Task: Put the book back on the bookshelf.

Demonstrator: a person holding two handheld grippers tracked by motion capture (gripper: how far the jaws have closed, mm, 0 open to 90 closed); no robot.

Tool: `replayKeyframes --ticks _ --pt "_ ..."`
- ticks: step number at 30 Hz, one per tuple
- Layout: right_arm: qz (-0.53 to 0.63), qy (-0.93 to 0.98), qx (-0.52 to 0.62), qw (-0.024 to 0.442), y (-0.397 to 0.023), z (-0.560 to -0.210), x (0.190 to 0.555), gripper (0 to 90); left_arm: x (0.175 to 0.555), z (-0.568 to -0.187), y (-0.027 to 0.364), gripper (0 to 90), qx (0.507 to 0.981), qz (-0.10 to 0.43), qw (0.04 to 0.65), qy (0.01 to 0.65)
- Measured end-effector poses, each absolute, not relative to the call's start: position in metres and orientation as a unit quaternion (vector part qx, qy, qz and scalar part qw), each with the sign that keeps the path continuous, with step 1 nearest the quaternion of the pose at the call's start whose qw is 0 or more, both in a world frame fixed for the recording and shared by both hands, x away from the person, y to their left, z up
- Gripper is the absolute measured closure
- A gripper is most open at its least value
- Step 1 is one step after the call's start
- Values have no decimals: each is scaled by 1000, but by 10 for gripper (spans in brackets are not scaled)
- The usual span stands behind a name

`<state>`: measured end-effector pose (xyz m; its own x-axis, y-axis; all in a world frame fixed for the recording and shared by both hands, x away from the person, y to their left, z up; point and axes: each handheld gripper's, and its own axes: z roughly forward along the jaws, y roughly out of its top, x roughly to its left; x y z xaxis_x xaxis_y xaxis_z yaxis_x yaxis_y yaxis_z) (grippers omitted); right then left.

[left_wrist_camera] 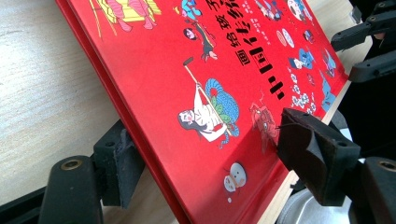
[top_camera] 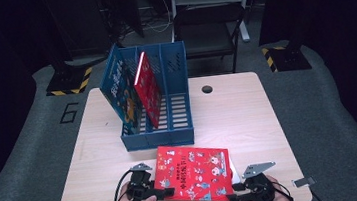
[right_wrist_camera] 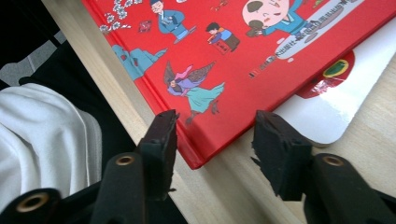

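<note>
A red picture book lies at the front of the wooden table, its right side resting on a thin white glossy book. My left gripper holds the red book's left near corner. In the left gripper view one pad sits under the spine edge and the other presses on the red cover. My right gripper is at the book's right near corner. There its jaws stand apart on either side of the red corner, the pads clear of it.
A blue file rack stands behind the book, with a blue book and a red book leaning in its left slots. A cable hole is in the table. A chair stands beyond. White clothing hangs past the near edge.
</note>
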<state>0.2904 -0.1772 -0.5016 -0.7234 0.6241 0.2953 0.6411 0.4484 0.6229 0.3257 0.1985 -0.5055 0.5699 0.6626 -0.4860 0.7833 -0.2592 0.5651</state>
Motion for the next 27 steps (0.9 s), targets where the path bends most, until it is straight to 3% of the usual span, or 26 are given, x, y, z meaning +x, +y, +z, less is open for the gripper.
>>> replayKeyframes --ticks 11,15,20,27 --pt "-341 -873 -348 -7 -168 -499 283 355 325 -506 200 277 789 -77 398 462" --pt "-312 -886 -342 -17 -164 -504 281 364 326 -507 200 278 795 -65 389 461" --pt "-284 -901 -319 -75 -157 -501 275 458 325 -505 202 310 795 -50 385 467" --pt "-287 -899 -324 -68 -157 -501 276 457 326 -504 202 311 792 -55 384 471"
